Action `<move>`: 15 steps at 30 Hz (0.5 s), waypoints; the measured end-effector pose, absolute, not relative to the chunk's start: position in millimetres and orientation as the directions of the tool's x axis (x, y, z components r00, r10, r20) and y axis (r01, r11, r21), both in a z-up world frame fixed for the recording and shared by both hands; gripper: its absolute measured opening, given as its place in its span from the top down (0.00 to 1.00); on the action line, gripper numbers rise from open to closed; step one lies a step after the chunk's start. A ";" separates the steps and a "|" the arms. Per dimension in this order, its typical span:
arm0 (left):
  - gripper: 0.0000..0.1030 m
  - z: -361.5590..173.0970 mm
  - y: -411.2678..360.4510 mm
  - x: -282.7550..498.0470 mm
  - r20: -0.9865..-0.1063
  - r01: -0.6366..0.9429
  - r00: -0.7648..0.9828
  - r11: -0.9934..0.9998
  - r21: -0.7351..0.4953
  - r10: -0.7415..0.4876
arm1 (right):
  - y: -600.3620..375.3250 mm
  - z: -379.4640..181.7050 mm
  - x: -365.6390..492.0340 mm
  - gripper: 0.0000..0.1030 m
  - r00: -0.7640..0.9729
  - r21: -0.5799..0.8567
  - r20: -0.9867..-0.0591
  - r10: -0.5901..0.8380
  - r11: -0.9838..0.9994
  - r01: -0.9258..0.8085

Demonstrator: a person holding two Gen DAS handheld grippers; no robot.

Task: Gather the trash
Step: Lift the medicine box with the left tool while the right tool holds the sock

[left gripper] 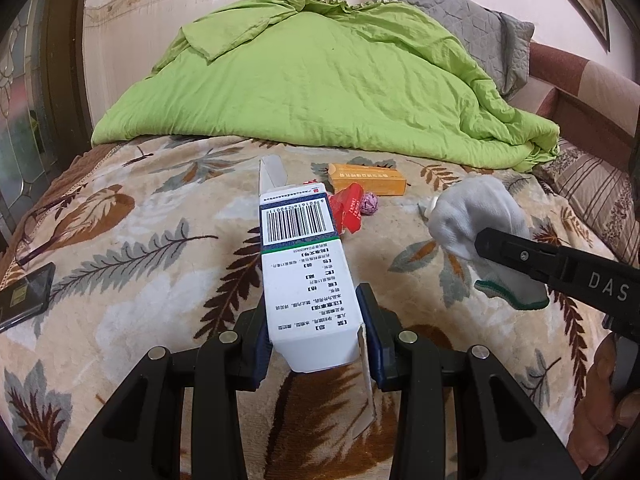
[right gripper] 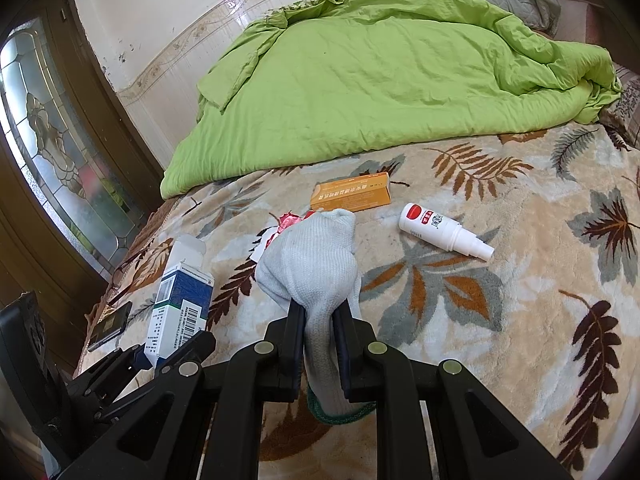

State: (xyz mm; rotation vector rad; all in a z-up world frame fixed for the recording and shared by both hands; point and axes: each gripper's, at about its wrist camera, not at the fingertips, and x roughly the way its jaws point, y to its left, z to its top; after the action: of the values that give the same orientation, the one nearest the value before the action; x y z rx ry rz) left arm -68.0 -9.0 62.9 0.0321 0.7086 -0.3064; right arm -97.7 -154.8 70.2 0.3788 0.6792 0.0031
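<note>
My left gripper (left gripper: pixel 316 320) is shut on a white and blue carton (left gripper: pixel 304 272) with a barcode, held above the bed; it also shows in the right wrist view (right gripper: pixel 180 300). My right gripper (right gripper: pixel 316 320) is shut on a grey-white sock with a green cuff (right gripper: pixel 312 268), seen in the left wrist view (left gripper: pixel 476 220) to the right of the carton. On the leaf-patterned blanket (right gripper: pixel 500 320) lie an orange box (right gripper: pixel 352 196), red wrappers (left gripper: pixel 350 206) and a white spray bottle with a red label (right gripper: pixel 436 230).
A rumpled green duvet (left gripper: pixel 320 72) covers the far half of the bed, with a grey pillow (left gripper: pixel 472 28) behind it. A dark phone (left gripper: pixel 24 296) and glasses (left gripper: pixel 44 236) lie at the left bed edge. A door with patterned glass (right gripper: pixel 60 140) stands left.
</note>
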 end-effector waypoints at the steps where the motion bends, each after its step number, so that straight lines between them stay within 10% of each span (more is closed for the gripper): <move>1: 0.64 63.4 -9.3 -68.6 -0.643 0.293 0.716 0.953 -0.079 -0.273 | -155.3 70.5 -98.3 0.85 0.782 0.344 -0.611 0.124 0.931 0.121; 15: 0.64 81.1 -32.3 -105.2 -0.584 0.461 0.692 0.882 -0.093 -0.424 | -182.0 95.8 -169.8 0.85 0.841 0.467 -0.532 0.103 0.864 0.189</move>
State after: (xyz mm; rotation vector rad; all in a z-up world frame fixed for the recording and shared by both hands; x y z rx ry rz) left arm -105.2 -32.3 81.1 0.0623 0.6370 -0.4944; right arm -169.8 -182.0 95.8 0.5337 0.5777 -0.0479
